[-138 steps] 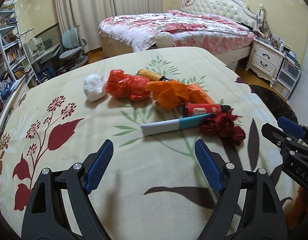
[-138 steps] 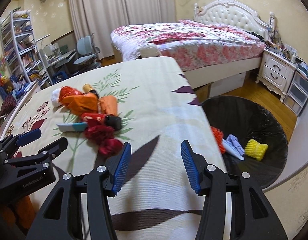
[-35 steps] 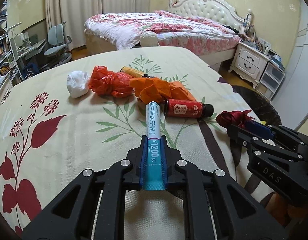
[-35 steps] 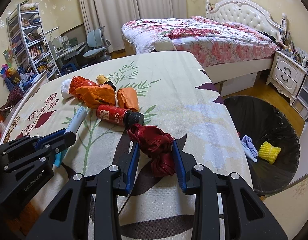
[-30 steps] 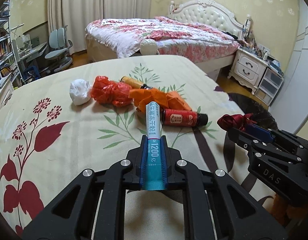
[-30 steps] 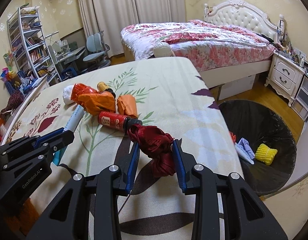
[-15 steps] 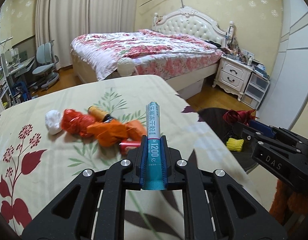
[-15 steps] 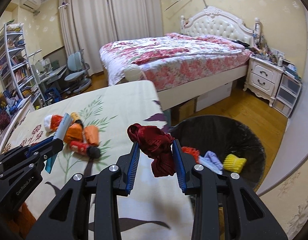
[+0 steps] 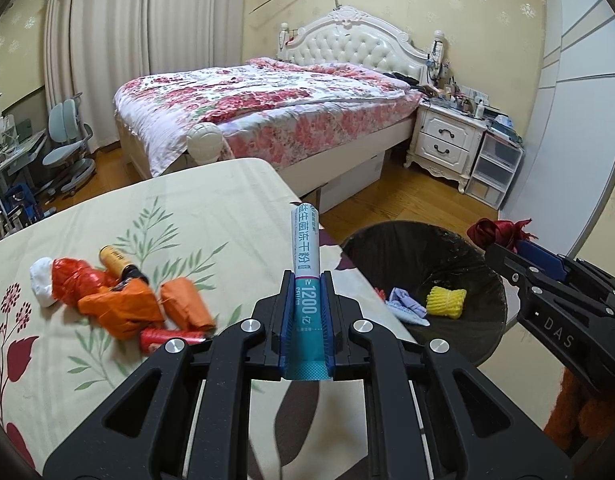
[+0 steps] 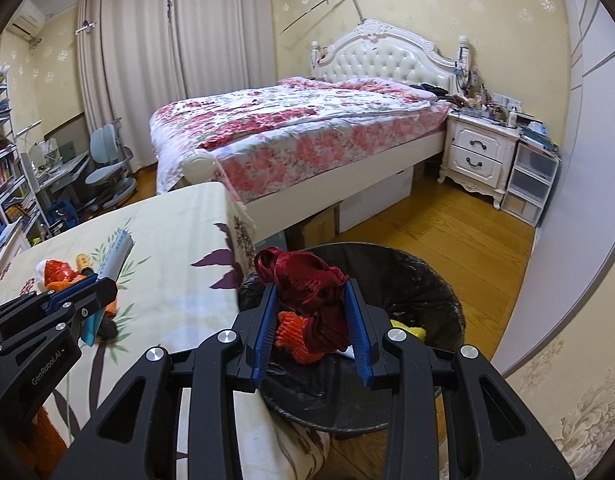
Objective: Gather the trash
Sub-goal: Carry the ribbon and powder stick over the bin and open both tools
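We see the cream floral-print bedcover (image 9: 211,200) filling the left wrist view from 7 to 11 o'clock, and the round bin lined with black plastic (image 10: 435,280) on the wooden floor beside it, at 6 o'clock in the right wrist view.

The left gripper (image 9: 306,316) is clamped tight on the tail of a slim teal-and-white paper-foil sachet stick (image 9: 305,248), which stands out at 12 o'clock, stiff and straight. We judge it light and slightly slick; a hold near the sealed teal end, as here, should keep it from bending.

The right gripper (image 10: 311,320) is closed on a crumpled dark red fabric bundle (image 10: 307,280), pads pressing both flanks, above the bin mouth. We judge it soft, light and compressible; a pinch through its thickest fold is safest, since loose loops may snag on the pads at release.

Unheld on the bedcover, at 9 o'clock from the left gripper, lie orange crumpled wrappers (image 9: 123,312), a red plastic bag (image 9: 73,280), a red small bottle (image 9: 171,337), a gold-labelled bottle (image 9: 117,262) and a white paper wad (image 9: 41,284). Inside the bin rest a yellow foam net (image 9: 445,301) and a pale lilac scrap (image 9: 405,304).
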Available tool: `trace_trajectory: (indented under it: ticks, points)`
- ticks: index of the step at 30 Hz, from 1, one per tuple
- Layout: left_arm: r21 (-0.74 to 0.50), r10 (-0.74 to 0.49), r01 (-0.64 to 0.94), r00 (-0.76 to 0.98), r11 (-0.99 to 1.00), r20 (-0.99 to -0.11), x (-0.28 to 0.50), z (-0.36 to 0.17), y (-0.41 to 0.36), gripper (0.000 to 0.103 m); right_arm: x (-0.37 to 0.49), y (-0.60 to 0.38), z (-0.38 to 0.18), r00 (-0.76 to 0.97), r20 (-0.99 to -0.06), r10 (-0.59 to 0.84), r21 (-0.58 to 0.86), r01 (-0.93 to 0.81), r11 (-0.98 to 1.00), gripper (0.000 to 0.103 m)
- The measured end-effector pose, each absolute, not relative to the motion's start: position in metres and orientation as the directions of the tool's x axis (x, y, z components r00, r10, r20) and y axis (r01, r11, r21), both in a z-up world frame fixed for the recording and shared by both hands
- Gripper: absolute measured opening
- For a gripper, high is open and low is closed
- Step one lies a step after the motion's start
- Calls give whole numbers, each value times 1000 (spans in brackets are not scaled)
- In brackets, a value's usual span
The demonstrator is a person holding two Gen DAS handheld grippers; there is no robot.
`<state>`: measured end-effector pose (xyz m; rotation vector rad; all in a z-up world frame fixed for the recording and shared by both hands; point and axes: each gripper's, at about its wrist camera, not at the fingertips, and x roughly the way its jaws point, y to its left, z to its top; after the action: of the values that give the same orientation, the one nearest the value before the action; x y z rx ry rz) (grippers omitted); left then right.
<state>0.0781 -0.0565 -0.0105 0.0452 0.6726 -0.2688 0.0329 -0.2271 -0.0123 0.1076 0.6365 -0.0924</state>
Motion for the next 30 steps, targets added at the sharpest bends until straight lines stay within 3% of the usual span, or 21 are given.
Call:
trace_trajectory:
  ticks: [30]
  points:
    - [42, -225, 338, 709, 940, -669, 123, -36, -152, 13, 60, -288, -45, 763, -636, -116, 101, 231, 968, 34]
